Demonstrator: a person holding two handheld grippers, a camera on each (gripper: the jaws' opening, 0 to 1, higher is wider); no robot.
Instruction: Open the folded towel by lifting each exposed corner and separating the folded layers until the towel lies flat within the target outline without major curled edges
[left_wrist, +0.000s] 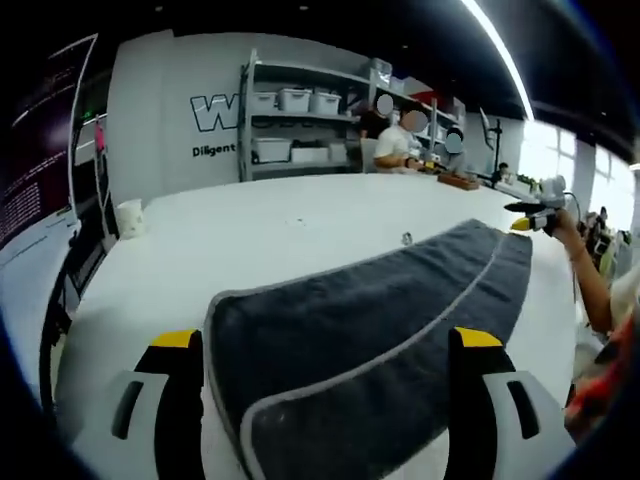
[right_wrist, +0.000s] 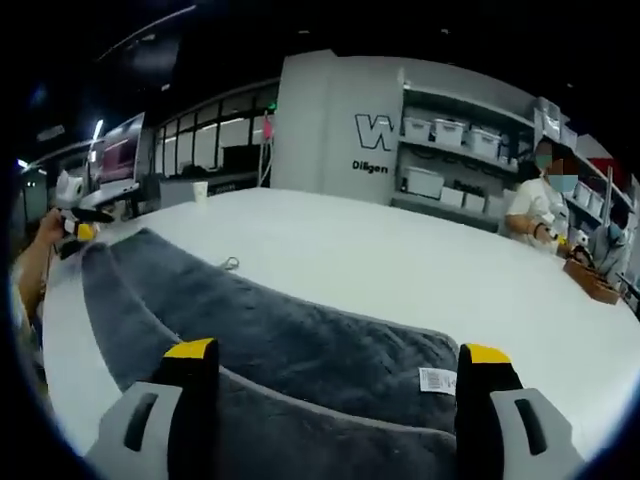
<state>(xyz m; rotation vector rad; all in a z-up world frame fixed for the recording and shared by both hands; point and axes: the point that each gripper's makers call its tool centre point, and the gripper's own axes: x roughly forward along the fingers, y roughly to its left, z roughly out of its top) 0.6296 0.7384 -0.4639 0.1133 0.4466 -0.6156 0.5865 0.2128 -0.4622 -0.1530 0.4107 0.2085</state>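
In the left gripper view, the left gripper has its jaws spread wide with nothing between the tips; the dark grey towel lies folded on the white counter, one end passing between and under the jaws, the rest stretching away to the right. Beyond its far end the right gripper shows in a hand; I cannot tell its state there.

In the right gripper view, the right gripper likewise stands wide apart, empty, the towel between the jaws, a white label near the right jaw. Farther off stand shelves with bins.
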